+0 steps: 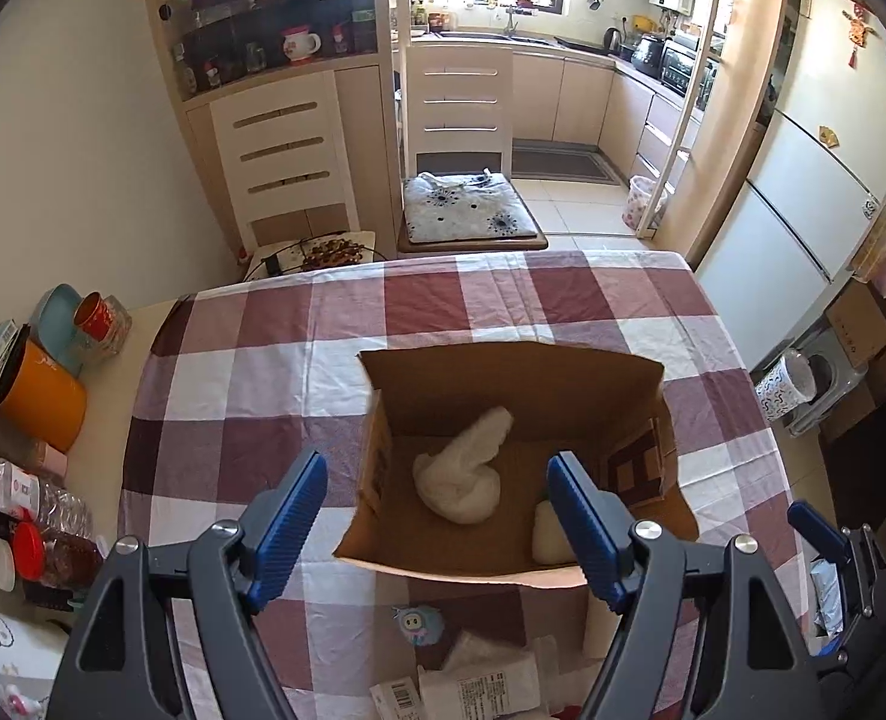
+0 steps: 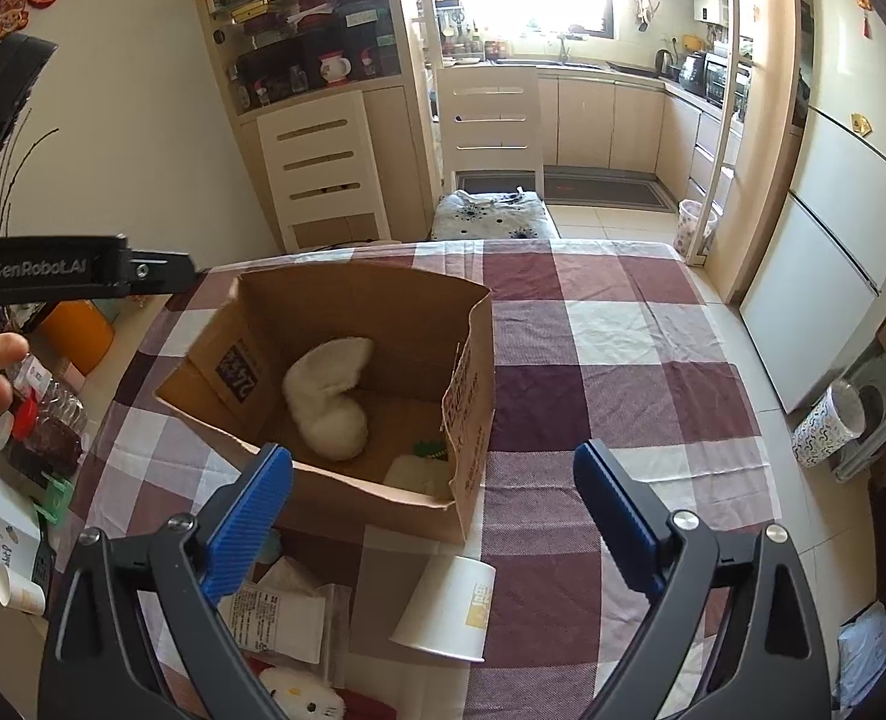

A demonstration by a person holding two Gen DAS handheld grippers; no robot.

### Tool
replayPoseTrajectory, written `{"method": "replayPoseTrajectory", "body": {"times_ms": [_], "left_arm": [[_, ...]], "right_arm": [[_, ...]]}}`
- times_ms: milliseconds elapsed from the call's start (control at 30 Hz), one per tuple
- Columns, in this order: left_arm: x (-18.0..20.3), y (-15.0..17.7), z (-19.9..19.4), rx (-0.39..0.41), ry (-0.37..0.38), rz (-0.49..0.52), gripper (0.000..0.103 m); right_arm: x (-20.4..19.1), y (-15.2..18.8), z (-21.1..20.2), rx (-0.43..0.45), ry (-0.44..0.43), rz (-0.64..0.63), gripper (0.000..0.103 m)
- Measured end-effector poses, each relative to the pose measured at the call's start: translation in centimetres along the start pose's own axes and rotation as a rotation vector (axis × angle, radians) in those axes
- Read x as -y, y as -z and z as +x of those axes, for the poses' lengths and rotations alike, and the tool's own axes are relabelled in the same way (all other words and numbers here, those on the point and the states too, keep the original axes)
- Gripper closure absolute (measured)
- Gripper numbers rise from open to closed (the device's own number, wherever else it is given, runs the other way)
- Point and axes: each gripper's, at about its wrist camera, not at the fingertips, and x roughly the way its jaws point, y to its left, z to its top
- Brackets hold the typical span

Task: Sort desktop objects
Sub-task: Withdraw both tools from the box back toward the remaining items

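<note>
Black claw [image 1: 437, 516] arms, ribbed blue pads [image 1: 290, 519], silver screws.

Legible: "GenRobot.AI", white on black housing of left gripper [image 2: 53, 270], right wrist view. Print on cardboard box [image 2: 466, 396], packets [image 2: 281, 618], paper cup [image 2: 448, 612]: present, not readable.

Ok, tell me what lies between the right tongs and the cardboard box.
In the right wrist view, a white paper cup lies tipped on the checked tablecloth, just before the cardboard box and between the open right tongs.
</note>
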Motion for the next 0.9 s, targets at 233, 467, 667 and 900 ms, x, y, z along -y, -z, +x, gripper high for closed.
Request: {"method": "replayPoseTrajectory", "body": {"times_ms": [233,467,667,900], "left_arm": [[-0.2,0.8,1.6,-0.027,-0.007,0.006,0.025],[-0.6,2.2,4.3,-0.07,0.012,0.003,0.025],[-0.4,3.2,6.7,-0.093,0.072,-0.008,0.025],[0.3,5.6,9.0,-0.23,0.129,-0.049,0.025]], "right_arm": [[1.0,-0.4,2.1,-0.021,0.044,0.029,0.004],[1.8,-0.1,3.3,-0.054,0.039,0.045,0.004],[2.2,0.5,3.1,-0.067,0.013,0.04,0.003],[2.7,1.0,3.1,-0.078,0.003,0.049,0.003]]}}
